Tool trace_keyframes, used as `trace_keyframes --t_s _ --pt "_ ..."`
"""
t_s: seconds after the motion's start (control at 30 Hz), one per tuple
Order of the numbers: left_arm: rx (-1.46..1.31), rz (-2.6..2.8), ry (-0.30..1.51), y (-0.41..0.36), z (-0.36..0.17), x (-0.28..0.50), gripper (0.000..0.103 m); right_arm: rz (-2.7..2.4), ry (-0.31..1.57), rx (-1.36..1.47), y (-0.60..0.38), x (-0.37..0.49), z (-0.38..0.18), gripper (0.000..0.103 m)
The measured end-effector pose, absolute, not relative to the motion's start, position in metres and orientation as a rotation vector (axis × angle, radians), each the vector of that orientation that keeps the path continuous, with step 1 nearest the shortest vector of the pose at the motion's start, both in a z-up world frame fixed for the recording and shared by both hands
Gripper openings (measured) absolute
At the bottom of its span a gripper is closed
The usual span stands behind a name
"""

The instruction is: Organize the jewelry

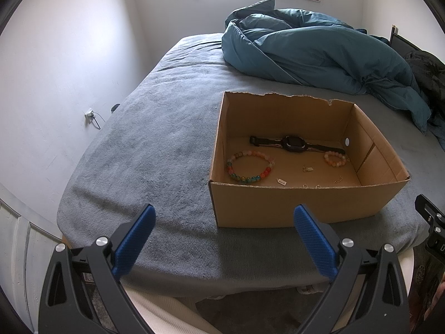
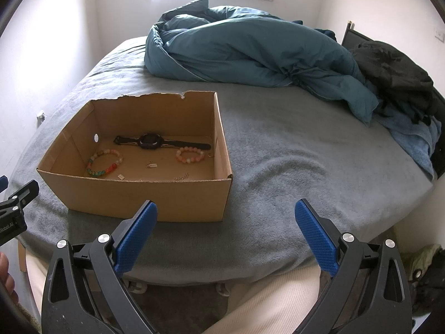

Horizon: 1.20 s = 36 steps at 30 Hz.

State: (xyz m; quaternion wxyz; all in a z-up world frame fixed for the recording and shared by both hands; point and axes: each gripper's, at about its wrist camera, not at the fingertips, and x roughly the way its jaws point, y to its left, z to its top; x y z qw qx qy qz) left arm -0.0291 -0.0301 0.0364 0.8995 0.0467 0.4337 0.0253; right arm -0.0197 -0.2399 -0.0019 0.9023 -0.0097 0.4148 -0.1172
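— Where's the jewelry?
— Inside the cardboard box (image 1: 300, 208) on the bed (image 1: 144, 150): watch (image 1: 294, 144) along the far wall, bead bracelets (image 1: 250, 167) nearer.
— And the grippers?
— Left gripper (image 1: 224, 239) and right gripper (image 2: 225, 236) hover before the box, jaws spread wide, empty.

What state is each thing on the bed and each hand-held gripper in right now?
Left hand-held gripper: open, empty.
Right hand-held gripper: open, empty.
Cardboard box: open-topped, upright on the bed.
Watch: strap laid out flat in the box.
Multicolour bead bracelet: flat in the box.
Pink bead bracelet: flat in the box.
Duvet: bunched up.
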Motion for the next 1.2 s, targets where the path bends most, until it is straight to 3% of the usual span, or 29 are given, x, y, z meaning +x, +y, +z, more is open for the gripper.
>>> trace_keyframes --t_s 1.2 --pt "0.095 0.051 0.9 -0.0307 0.0363 -0.0288 0.097 -0.244 0.856 -0.019 -0.2374 -0.0196 -0.0012 0.095"
